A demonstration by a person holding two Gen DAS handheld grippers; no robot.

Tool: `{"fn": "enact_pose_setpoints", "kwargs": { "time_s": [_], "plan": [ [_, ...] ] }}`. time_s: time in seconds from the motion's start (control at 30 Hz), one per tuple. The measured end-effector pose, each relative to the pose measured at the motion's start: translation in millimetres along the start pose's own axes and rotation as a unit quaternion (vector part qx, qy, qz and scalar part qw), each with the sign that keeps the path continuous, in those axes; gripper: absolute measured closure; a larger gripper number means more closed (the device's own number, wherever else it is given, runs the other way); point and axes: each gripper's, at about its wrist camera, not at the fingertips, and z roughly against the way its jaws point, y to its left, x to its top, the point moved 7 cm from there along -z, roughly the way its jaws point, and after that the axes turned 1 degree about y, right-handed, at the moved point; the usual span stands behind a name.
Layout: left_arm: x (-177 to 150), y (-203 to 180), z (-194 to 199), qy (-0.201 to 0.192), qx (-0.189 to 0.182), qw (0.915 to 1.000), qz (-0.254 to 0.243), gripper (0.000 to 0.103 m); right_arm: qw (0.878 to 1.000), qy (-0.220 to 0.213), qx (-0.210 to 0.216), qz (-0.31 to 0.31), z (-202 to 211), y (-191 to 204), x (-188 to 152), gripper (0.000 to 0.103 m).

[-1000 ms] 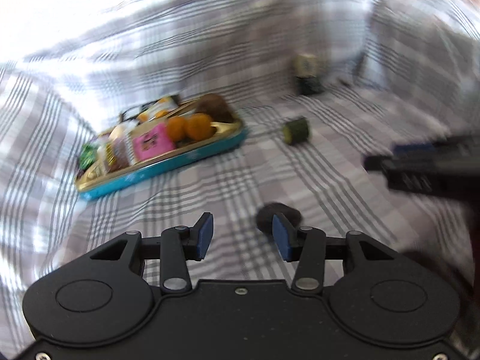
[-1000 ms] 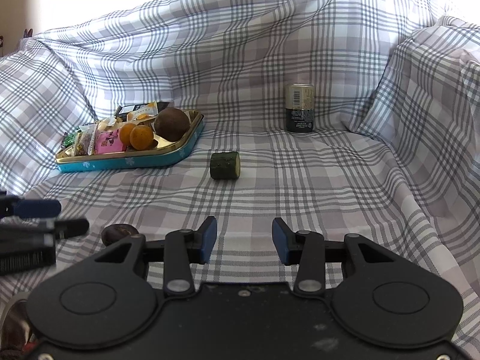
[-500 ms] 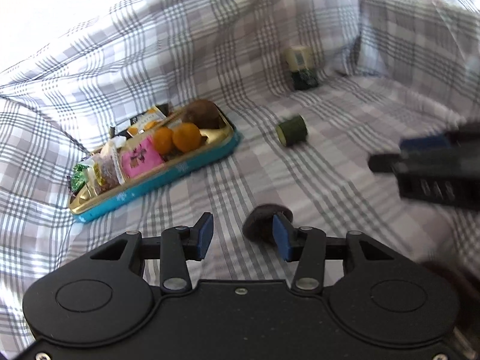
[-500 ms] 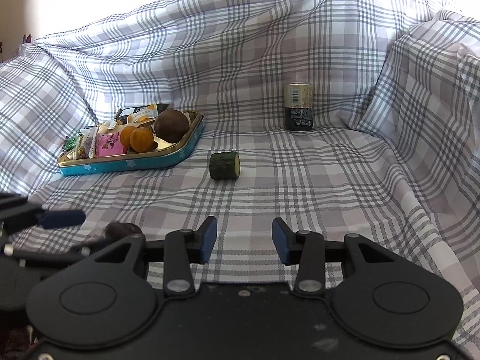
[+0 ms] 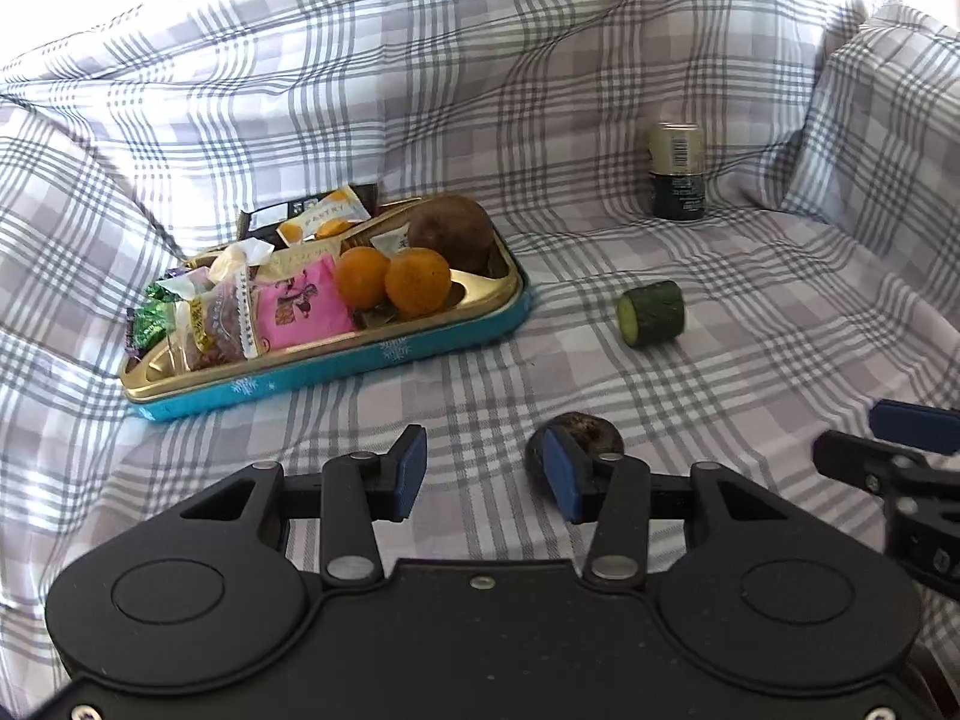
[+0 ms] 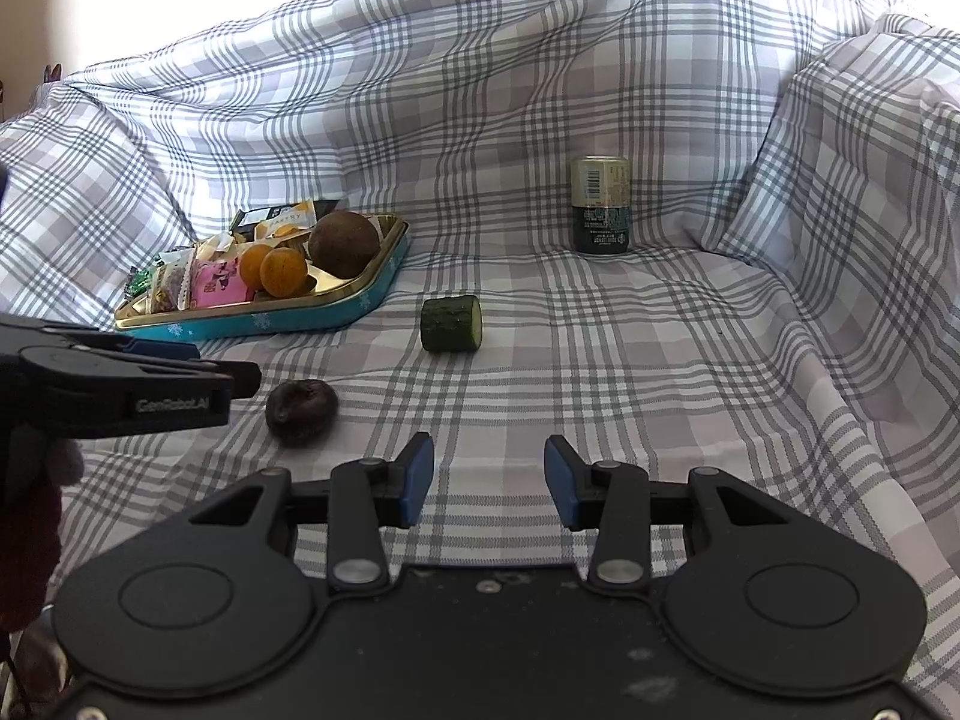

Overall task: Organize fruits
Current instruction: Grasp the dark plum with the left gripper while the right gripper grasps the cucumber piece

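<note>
A small dark wrinkled fruit (image 5: pixel 591 432) lies on the checked cloth, just behind my left gripper's right fingertip; it also shows in the right wrist view (image 6: pixel 301 411). My left gripper (image 5: pixel 485 471) is open and empty, low over the cloth. A teal and gold tray (image 5: pixel 384 354) holds two oranges (image 5: pixel 417 280), a brown round fruit (image 5: pixel 451 234) and snack packets. A cut cucumber piece (image 5: pixel 653 322) lies right of the tray. My right gripper (image 6: pixel 487 483) is open and empty, facing the cucumber piece (image 6: pixel 451 323).
A drink can (image 6: pixel 600 204) stands upright at the back. The cloth rises in folds behind and on both sides. My left gripper's arm (image 6: pixel 120 384) reaches in from the left of the right wrist view.
My left gripper has swung left and closer to the tray, and the dark fruit now sits by its right fingertip. My right gripper has hardly moved.
</note>
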Motion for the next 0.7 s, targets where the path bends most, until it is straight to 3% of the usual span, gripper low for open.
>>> {"fn": "enact_pose_setpoints", "kwargs": {
  "time_s": [0.23, 0.43, 0.7],
  "plan": [
    [-8, -20, -3, 0.002, -0.025, 0.9991, -0.035, 0.050, 1.000, 0.004, 0.004, 0.007, -2, 5, -2, 0.059],
    [-7, -28, -16, 0.015, -0.024, 0.9986, -0.043, 0.050, 1.000, 0.010, 0.010, -0.015, 0, -1, 3, 0.059],
    [-1, -31, -23, 0.011, -0.030, 0.9986, -0.041, 0.049, 1.000, -0.009, 0.017, -0.011, -14, 2, 35, 0.059]
  ]
}}
